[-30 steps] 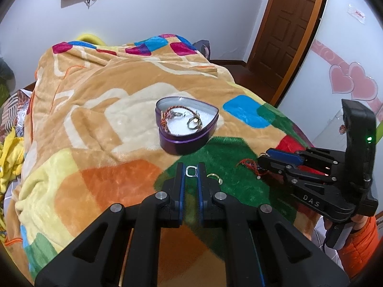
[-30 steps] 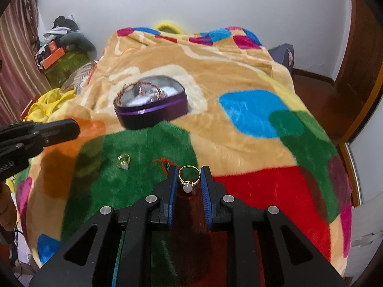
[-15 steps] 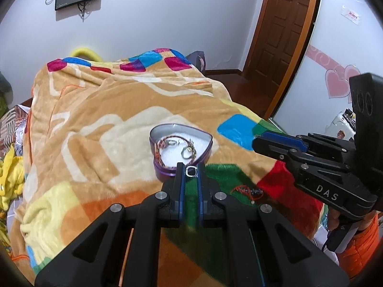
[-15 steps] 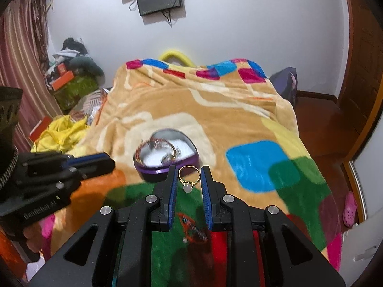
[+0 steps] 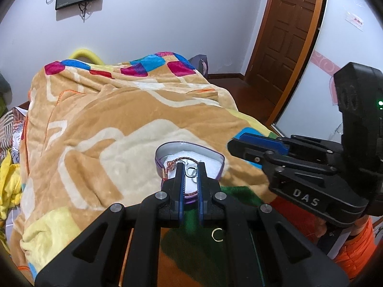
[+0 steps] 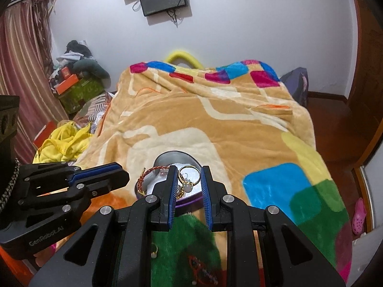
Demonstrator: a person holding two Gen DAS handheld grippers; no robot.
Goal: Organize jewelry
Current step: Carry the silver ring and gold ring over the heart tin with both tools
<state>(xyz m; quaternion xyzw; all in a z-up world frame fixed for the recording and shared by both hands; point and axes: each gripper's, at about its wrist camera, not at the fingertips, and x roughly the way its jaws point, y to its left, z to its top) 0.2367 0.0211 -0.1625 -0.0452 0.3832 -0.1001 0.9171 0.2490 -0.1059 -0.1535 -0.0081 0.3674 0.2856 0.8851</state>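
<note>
A purple heart-shaped tin [image 5: 215, 157] [image 6: 167, 157] lies on the blanket with a red braided bracelet [image 6: 147, 175] over its rim. My left gripper [image 5: 191, 170] is shut on a small silver ring [image 5: 190, 172] and holds it over the tin. My right gripper [image 6: 188, 177] hangs over the tin with its jaws parted; a gold ring with a pale stone [image 6: 188, 181] sits between them, touching neither pad. A gold ring [image 5: 217, 234] [image 6: 154, 251] and a red string piece [image 6: 203, 269] lie on the green patch below.
The bed is covered by a patterned blanket [image 5: 107, 124]. Yellow cloth [image 6: 64, 141] and boxes [image 6: 69, 83] lie at the left. A wooden door [image 5: 287, 35] stands at the right. A pink shoe [image 6: 359, 215] is on the floor.
Both grippers rose from the green patch and moved forward over the tin. The right jaws have opened, freeing the gold stone ring. The left stays closed on the silver ring.
</note>
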